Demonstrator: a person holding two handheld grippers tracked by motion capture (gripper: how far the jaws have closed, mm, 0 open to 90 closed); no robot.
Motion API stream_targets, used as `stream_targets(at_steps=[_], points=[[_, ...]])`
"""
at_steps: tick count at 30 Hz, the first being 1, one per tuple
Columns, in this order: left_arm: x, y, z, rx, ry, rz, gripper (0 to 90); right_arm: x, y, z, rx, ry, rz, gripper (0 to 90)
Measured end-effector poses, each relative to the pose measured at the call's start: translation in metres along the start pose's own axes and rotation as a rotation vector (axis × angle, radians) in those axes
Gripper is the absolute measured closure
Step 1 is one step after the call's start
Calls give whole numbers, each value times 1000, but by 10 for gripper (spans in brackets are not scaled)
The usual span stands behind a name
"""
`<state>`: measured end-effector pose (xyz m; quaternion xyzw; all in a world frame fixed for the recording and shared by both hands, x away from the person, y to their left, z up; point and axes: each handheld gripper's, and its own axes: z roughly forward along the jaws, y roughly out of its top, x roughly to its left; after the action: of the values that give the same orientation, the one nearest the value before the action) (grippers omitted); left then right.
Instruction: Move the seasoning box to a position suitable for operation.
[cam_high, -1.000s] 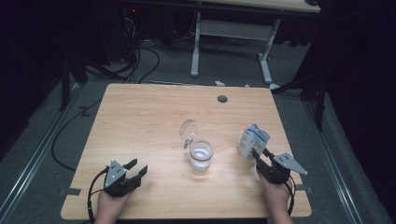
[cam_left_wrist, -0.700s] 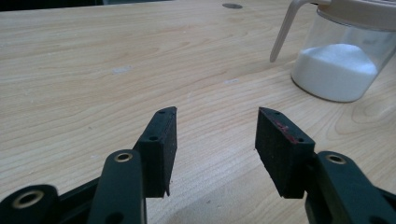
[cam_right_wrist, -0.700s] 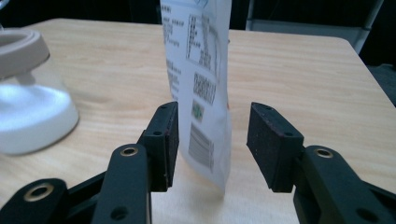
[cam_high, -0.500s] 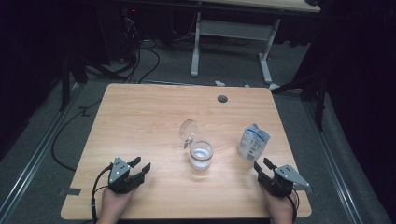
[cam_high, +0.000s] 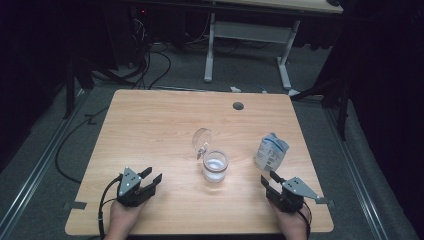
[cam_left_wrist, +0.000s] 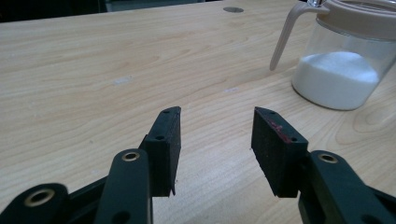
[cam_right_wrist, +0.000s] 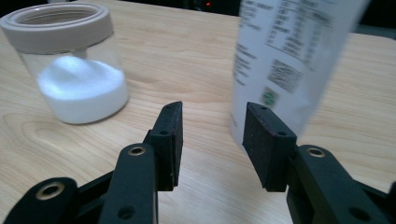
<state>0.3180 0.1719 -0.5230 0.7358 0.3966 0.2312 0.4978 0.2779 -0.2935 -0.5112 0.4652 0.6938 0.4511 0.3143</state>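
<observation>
Standing just ahead of the right gripper (cam_high: 272, 181), a white printed pouch (cam_high: 271, 151) sits upright on the table (cam_high: 150, 125), free of both jaws.

Its lower edge lies a little beyond the right gripper's 2 black pads (cam_right_wrist: 264, 140), toward the right-hand one, and nothing is between them; the jaws have just been closing yet remain parted and released. To this gripper's left, farther off, a glass jar (cam_high: 215, 166) with a beige collar holds white powder, its hinged lid (cam_high: 202, 140) flipped up behind it. The left gripper (cam_high: 150, 178) rests near the table's front edge, well apart from the jar, which shows ahead and to its right; its 2 jaws, just closing too, are also parted over bare wood, gripping nothing.
</observation>
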Motion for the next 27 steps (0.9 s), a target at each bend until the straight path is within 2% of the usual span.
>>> stream_targets(at_steps=[6, 16, 22, 27], points=[[0, -5, -11, -7, -30, -36, 491, 12, 8, 17, 14, 54, -14, 587], [-6, -9, -23, 6, 12, -63, 549, 36, 22, 48, 37, 95, -31, 640], [-14, -3, -16, 5, 2, -49, 572, 44, 25, 57, 41, 103, -47, 678], [-21, 10, 3, 12, -22, -48, 621, 45, 25, 61, 52, 96, -49, 708]])
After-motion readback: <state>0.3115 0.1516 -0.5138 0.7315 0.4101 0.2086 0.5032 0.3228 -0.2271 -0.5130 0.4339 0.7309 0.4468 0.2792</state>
